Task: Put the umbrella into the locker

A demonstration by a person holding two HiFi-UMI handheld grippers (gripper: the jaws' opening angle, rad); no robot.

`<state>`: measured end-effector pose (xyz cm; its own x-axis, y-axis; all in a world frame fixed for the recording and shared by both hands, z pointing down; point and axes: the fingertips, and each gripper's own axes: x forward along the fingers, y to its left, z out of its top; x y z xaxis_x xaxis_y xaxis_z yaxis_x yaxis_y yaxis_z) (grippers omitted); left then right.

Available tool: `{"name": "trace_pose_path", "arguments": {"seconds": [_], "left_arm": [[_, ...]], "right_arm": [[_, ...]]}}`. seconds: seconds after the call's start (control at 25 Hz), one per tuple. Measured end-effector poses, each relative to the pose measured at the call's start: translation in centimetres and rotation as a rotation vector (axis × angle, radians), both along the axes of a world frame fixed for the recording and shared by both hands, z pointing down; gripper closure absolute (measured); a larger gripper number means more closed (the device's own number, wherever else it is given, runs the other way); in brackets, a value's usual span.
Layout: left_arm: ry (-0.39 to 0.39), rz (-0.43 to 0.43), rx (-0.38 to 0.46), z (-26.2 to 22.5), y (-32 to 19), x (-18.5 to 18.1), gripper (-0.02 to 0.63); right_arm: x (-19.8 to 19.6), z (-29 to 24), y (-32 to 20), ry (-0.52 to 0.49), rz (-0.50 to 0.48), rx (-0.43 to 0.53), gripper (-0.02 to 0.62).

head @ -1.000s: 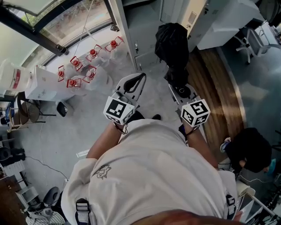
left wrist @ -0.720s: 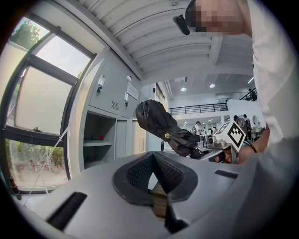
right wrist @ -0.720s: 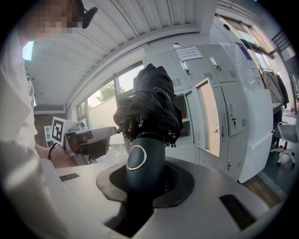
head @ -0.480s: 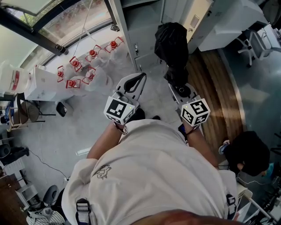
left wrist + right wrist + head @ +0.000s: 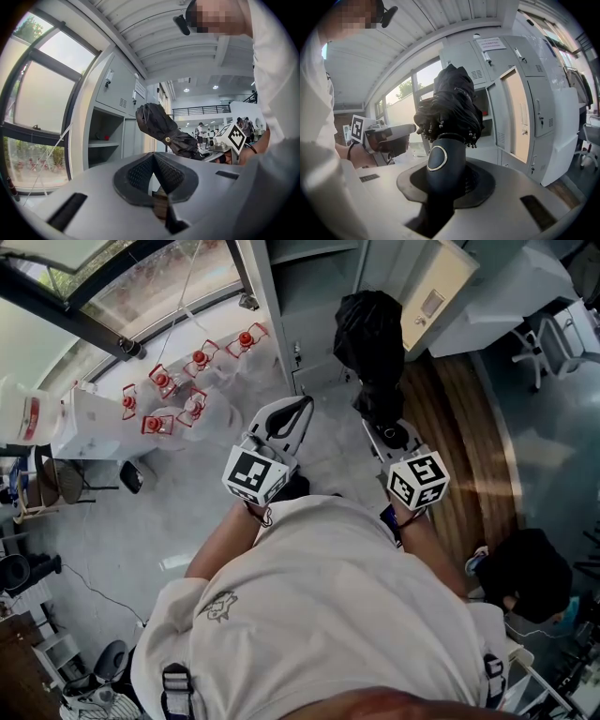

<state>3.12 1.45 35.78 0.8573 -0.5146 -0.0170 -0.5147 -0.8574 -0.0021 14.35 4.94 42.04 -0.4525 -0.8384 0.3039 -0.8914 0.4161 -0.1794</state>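
Note:
In the head view the black folded umbrella (image 5: 370,338) stands up from my right gripper (image 5: 392,434), which is shut on its handle. The right gripper view shows that dark handle (image 5: 440,164) clamped between the jaws of the right gripper (image 5: 443,180), with the bundled canopy (image 5: 450,108) above it. Ahead are the grey lockers (image 5: 314,296). One has a beige door (image 5: 436,287) swung open, and an open compartment (image 5: 485,112) shows behind the umbrella. My left gripper (image 5: 302,405) is beside it at the left, shut and holding nothing (image 5: 152,159). An open shelf bay (image 5: 105,140) lies in front of it.
Large water bottles with red caps (image 5: 187,381) stand on the floor at the left by the window. A person in black (image 5: 525,568) crouches at the lower right on the wooden floor strip (image 5: 469,427). A white desk (image 5: 506,287) stands right of the lockers.
Both grippers and the person have moved toward the lockers, and the open beige door now shows larger and nearer. The umbrella stays held in the right gripper.

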Motion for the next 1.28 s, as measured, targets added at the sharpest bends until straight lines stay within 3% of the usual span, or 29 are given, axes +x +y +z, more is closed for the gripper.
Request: {"name": "trace_pose_path", "arguments": {"seconds": [0.52, 0.84, 1.28], "left_arm": [[0.013, 0.041, 0.02, -1.1, -12.4, -4.6, 0.594], [0.007, 0.087, 0.023, -1.1, -17.3, -6.5, 0.594], [-0.008, 0.05, 0.009, -0.3, -21.8, -3.2, 0.594]], "right_arm": [[-5.0, 0.6, -11.7, 0.022, 0.023, -0.021, 0.482], [-7.8, 1.9, -16.3, -0.004, 0.061, -0.046, 0.482], [-4.0, 3.1, -20.9, 0.006, 0.035, -0.067, 0.482]]}}
